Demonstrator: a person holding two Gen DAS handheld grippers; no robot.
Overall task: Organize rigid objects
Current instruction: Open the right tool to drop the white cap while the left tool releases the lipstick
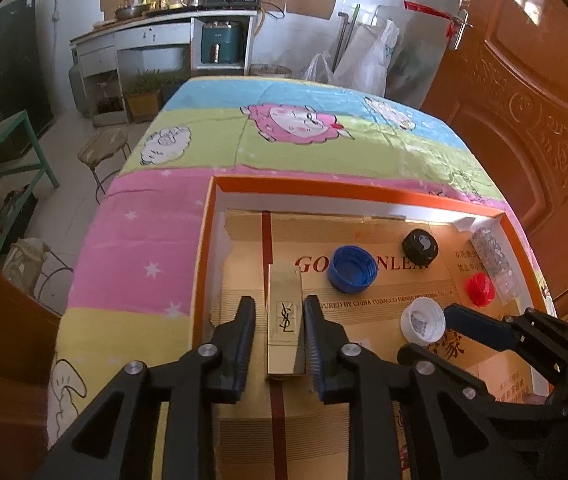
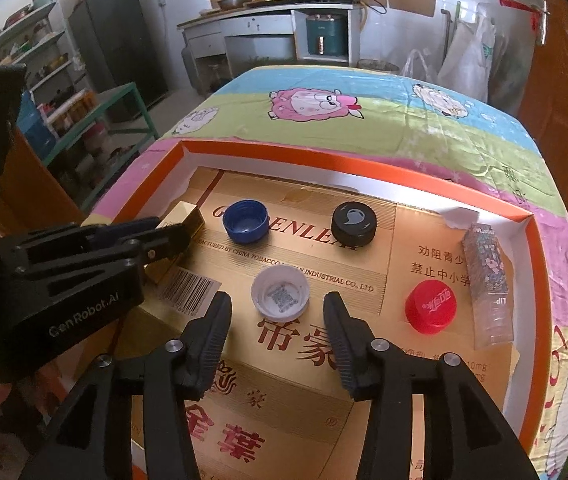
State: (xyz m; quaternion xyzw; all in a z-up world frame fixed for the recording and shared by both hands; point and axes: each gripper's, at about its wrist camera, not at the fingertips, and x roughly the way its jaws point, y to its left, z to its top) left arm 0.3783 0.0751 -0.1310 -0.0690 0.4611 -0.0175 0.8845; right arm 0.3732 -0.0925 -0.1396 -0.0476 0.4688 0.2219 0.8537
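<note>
4 caps in an orange tray (image 2: 534,240): blue (image 2: 245,219), black (image 2: 354,222), white (image 2: 280,294), red (image 2: 430,307), left gripper (image 1: 279,322) narrowly straddling 1 gold box (image 1: 285,320), right gripper (image 2: 277,312) wide around white

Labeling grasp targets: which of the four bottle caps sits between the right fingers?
The white cap, open side up with a printed code inside. The blue, black and red caps lie outside the fingers.

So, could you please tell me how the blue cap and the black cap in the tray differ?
The blue cap lies open side up, showing its hollow inside; the black cap lies closed top up, with a white mark on it. The blue cap sits left of the black one. Both are round and rest on the tray floor, ungripped.
</note>
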